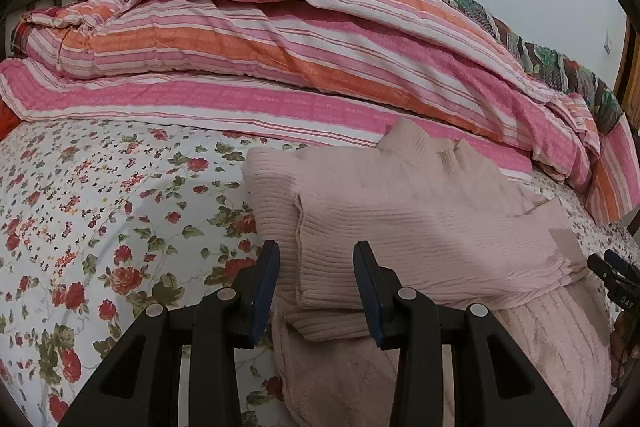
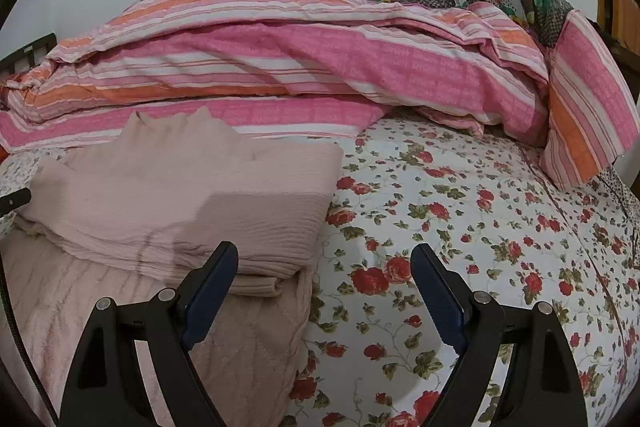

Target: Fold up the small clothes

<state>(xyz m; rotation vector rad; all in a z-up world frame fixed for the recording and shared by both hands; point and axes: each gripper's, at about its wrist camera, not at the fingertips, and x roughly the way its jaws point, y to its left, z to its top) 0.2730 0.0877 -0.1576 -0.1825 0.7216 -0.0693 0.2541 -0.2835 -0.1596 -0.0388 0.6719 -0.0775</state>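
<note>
Garment: a pale pink ribbed knit sweater lies on the bed, folded into a compact block, its high collar pointing toward the piled bedding
Under it: a second pale pink piece, a plush textured cloth with a zigzag pattern, lies flat beneath the sweater; whether it is a garment or a mat cannot be told
Bed: a white sheet printed with red roses and green leaves carries everything
Behind: a pink, orange and white striped quilt is heaped along the far side, touching the sweater's collar
Left gripper: jaws parted, straddling the near left corner of the folded sweater without pinching it; the cloth sits between the pads but nothing is gripped
Right gripper: jaws spread wide and empty, one finger beside the sweater's right edge, the other over bare sheet
Done, by the look of it: sleeves and body are already turned in, edges roughly squared
Left, as a judgement: perhaps a last tidying of the slightly uneven lower layers, or moving the bundle aside; no other unfolded small clothes show in either view
</note>
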